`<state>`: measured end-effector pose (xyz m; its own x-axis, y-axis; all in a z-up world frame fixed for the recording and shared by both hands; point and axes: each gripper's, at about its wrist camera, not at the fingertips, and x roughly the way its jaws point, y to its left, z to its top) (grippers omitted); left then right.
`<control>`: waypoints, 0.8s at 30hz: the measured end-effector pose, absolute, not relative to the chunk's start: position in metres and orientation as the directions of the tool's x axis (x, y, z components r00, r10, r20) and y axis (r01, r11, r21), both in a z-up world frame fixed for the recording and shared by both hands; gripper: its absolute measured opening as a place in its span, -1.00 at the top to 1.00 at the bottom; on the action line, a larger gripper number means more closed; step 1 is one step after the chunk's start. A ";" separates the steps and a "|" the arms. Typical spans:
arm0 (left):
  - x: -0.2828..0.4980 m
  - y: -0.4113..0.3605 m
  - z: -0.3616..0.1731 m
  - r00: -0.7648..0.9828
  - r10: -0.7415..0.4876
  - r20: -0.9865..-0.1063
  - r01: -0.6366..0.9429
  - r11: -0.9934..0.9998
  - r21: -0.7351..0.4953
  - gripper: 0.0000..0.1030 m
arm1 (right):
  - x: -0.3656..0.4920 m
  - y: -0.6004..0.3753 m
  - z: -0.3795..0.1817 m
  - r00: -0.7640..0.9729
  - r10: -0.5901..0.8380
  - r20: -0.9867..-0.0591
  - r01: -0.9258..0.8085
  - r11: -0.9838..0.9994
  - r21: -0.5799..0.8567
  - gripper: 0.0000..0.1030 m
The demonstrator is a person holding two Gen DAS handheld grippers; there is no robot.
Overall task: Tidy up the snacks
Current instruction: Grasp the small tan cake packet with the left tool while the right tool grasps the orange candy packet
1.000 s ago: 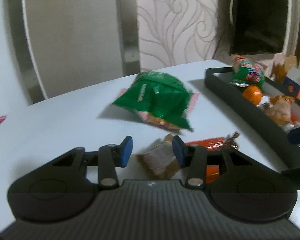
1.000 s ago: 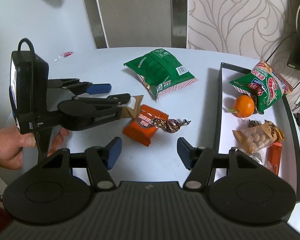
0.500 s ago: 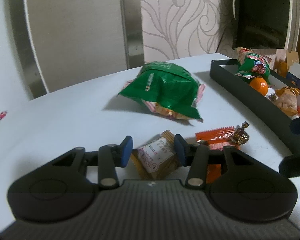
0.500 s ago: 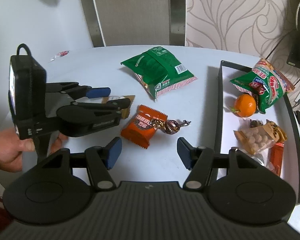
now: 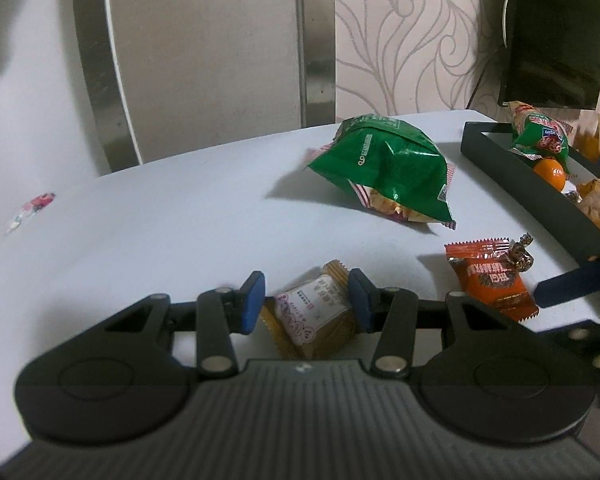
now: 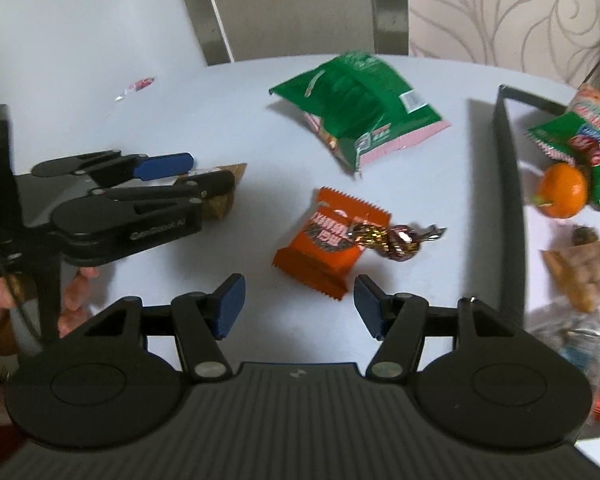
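Observation:
A brown-wrapped snack packet (image 5: 312, 312) lies on the white table (image 5: 160, 232) between the fingers of my left gripper (image 5: 306, 302), whose pads stand just off its sides, open. The right wrist view shows that left gripper (image 6: 212, 172) straddling the brown packet (image 6: 224, 204). My right gripper (image 6: 298, 304) is open, low over the table, with the near edge of an orange snack packet (image 6: 332, 248) just ahead of its fingertips. A foil-wrapped candy (image 6: 392, 238) rests against the orange packet. A large green bag (image 6: 356, 104) lies farther back.
A black tray (image 6: 504, 148) at the right holds a tangerine (image 6: 562, 190), a green and red bag (image 6: 580, 128), a pack of nuts (image 6: 584, 276) and other snacks. A small wrapped candy (image 6: 140, 85) lies far left. A person's hand (image 6: 76, 300) grips the left handle.
My left gripper has slid forward until the brown packet sits between its fingers. My right gripper has come down and closer to the orange packet.

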<state>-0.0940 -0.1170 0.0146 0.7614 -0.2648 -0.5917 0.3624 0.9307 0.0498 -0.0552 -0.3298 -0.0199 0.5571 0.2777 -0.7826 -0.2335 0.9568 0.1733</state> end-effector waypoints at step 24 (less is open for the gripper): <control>-0.096 -0.113 0.004 0.709 -0.301 -0.638 0.400 0.916 0.012 -0.23 | -0.038 -0.320 -0.031 0.594 0.166 -0.787 -0.224 0.974 0.036 0.15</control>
